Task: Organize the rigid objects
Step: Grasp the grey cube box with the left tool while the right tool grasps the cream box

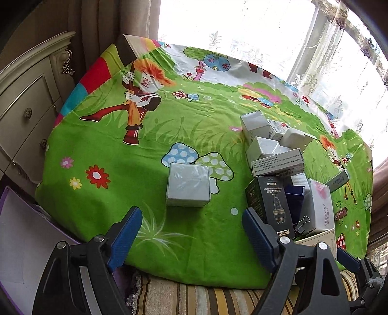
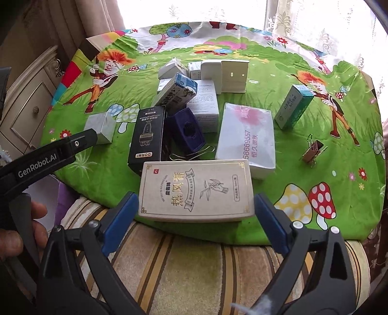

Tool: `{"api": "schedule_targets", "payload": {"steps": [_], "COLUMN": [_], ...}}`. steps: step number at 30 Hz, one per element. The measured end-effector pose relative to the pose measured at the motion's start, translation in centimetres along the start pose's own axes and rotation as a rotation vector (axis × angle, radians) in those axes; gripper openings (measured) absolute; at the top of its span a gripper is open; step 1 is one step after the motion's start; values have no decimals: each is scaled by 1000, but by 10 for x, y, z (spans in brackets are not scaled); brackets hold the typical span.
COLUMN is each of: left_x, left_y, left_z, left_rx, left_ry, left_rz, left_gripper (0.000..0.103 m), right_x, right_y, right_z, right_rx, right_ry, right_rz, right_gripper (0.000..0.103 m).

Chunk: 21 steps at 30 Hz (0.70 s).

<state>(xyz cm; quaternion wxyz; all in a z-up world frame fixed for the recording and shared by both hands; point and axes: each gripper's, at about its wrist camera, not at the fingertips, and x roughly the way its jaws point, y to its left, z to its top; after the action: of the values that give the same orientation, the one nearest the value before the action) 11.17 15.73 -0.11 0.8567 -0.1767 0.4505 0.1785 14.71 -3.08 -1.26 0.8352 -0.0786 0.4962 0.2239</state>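
Right tool point(image 2: 195, 215) seemingly clear of beige box point(image 2: 196, 191)

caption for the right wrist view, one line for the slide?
Right gripper with open jaws either side of a beige box at the near edge of the green cloth.

Navy box point(image 2: 185, 130): lower edge hidden behind the black box point(image 2: 146, 138) and beige box point(image 2: 196, 191). Wire clips point(image 2: 191, 155): mostly hidden behind the beige box. Rear white boxes point(image 2: 218, 72): overlapping, print too small to read. Beige box in the left view point(image 1: 317, 240): largely hidden by the gripper arm. Hand point(image 2: 17, 232): cut off at the frame's left edge. Window point(image 1: 242, 21): overexposed, nothing discernible
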Motion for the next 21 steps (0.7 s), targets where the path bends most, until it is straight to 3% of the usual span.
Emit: {"api": "schedule_targets", "payload": {"steps": [11,13,15,18,21], "left_x": [36,40,44,45,40], "left_y": [-1,-1,0,-1,-4], "left_z": [18,20,20,19,18], "left_rx": [33,40,38,39,48], "left_ry": [25,31,41,43,28], "left_rz": [75,84,82,80,85], "left_gripper": [84,74,58,46,46], "right_x": [11,12,13,15,14], "right_y": [-2,-2,-2,-1,-1], "right_z": [2,3,3,2,1], "right_rx": [7,9,6,-2,-4], "right_ry": [11,9,6,3,0], "right_rz": [14,16,14,7,10], "right_gripper": [100,100,100,100,100]}}
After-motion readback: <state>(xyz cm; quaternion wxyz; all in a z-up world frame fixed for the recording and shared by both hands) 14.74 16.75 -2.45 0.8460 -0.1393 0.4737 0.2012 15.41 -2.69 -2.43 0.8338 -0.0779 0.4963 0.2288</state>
